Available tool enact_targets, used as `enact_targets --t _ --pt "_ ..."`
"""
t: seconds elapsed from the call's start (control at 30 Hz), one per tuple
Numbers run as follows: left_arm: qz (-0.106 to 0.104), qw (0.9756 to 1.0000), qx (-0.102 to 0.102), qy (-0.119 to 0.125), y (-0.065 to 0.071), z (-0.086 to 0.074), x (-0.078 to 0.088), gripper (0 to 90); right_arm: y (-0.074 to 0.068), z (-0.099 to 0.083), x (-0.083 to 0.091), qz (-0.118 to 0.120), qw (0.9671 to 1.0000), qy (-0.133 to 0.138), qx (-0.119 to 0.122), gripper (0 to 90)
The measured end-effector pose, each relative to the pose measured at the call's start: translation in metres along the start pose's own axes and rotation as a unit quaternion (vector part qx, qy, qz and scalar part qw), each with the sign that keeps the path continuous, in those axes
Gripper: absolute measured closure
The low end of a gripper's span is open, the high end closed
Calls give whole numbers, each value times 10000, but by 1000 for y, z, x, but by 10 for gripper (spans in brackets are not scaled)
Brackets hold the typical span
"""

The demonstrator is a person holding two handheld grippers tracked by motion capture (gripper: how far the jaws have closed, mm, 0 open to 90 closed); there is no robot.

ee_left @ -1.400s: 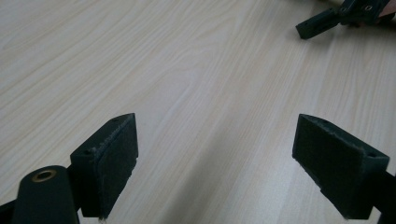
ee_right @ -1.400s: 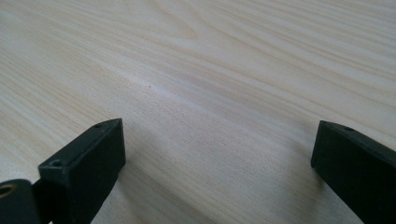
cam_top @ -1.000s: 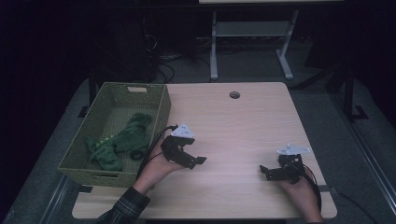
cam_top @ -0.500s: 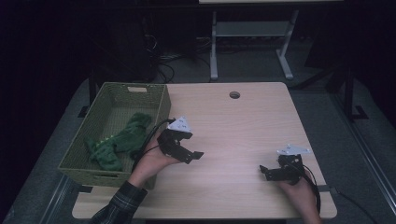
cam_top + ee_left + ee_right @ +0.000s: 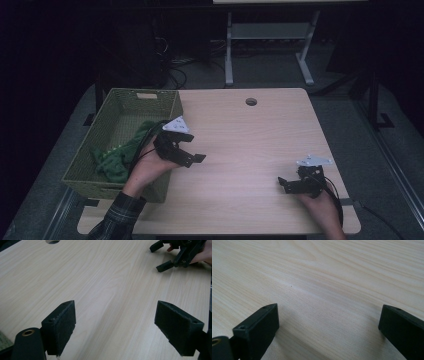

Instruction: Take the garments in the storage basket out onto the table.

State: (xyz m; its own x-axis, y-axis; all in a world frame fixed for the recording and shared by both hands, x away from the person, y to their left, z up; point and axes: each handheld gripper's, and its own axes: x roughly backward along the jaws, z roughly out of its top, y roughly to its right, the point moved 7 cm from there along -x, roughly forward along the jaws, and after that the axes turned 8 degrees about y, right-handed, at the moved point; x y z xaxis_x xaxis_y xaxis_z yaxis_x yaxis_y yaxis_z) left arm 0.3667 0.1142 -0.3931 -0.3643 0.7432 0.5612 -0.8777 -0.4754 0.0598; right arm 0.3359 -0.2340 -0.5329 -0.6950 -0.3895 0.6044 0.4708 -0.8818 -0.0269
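A: Jaws wide open on my left gripper (image 5: pixel 192 151), nothing held, just beside the green basket (image 5: pixel 105 122) at the worktop's (image 5: pixel 250 145) left edge.
B: And the cloth?
A: Green cloth (image 5: pixel 120 157) lies in the basket. My right gripper (image 5: pixel 290 184), near the front right corner, also gapes, empty.

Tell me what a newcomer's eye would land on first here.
The green woven basket at the table's left edge, with green cloth bunched inside. Next, the left gripper beside the basket, jaws open, and the right gripper open near the front right corner.
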Motion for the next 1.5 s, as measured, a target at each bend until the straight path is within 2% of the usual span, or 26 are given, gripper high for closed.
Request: enact_targets --t 0.13,0.3,0.4,0.47,0.7,0.93,1.2,1.4,1.5 --pt "-5 10000 48 -12 -4 -1 6 194 0 0 0 0 10000 -1 -2 28" --pt "111 9998 112 -82 -13 -6 16 209 0 0 0 0 10000 1 1 29" --pt "161 9996 207 -45 -17 -6 24 216 0 0 0 1 10000 1 4 29" --pt "177 9997 184 -67 -20 -8 28 218 0 0 0 0 10000 1 4 29" --pt "265 9991 326 -75 -29 -13 39 224 0 0 0 0 10000 1 4 29" --pt "329 9985 395 -213 -38 -23 52 243 0 0 0 1 10000 -3 0 29" --pt "427 9979 457 -150 -46 -23 68 245 0 0 0 0 10000 0 4 29" --pt "480 9971 579 -137 -55 -29 79 247 0 0 0 -1 10000 -1 -3 28" --pt "491 9970 567 -170 -60 -32 85 266 0 0 0 0 10000 -2 -4 29"
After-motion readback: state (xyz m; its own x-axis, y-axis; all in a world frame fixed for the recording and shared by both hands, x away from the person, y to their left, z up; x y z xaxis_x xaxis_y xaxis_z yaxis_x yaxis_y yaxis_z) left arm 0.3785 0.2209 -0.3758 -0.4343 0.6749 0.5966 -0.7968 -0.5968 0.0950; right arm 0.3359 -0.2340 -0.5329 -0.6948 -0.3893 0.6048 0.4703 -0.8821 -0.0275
